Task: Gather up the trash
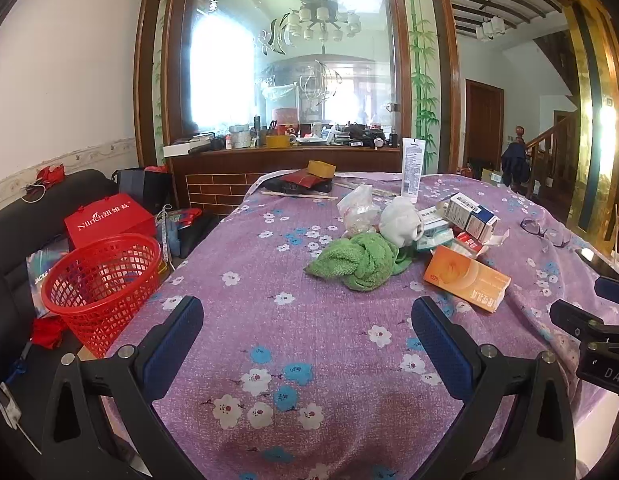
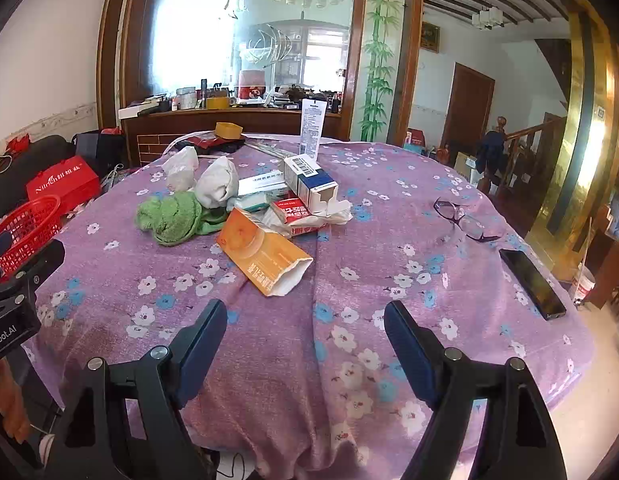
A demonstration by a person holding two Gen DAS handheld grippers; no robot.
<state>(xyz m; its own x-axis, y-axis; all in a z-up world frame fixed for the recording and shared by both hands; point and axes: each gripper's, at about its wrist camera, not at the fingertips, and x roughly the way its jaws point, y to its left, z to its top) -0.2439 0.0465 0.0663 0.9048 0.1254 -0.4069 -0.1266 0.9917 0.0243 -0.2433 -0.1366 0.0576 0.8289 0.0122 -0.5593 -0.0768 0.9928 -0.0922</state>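
A pile of trash lies mid-table on the purple flowered cloth: an open orange carton, a blue-and-white box, a red-and-white packet, a green towel, a white crumpled wad and a clear plastic bag. A red mesh basket stands left of the table. My left gripper is open and empty above the near cloth. My right gripper is open and empty, short of the orange carton.
Glasses and a black phone lie on the table's right side. A white tube stands at the back, beside a tape roll. A red gift box and black sofa are at left.
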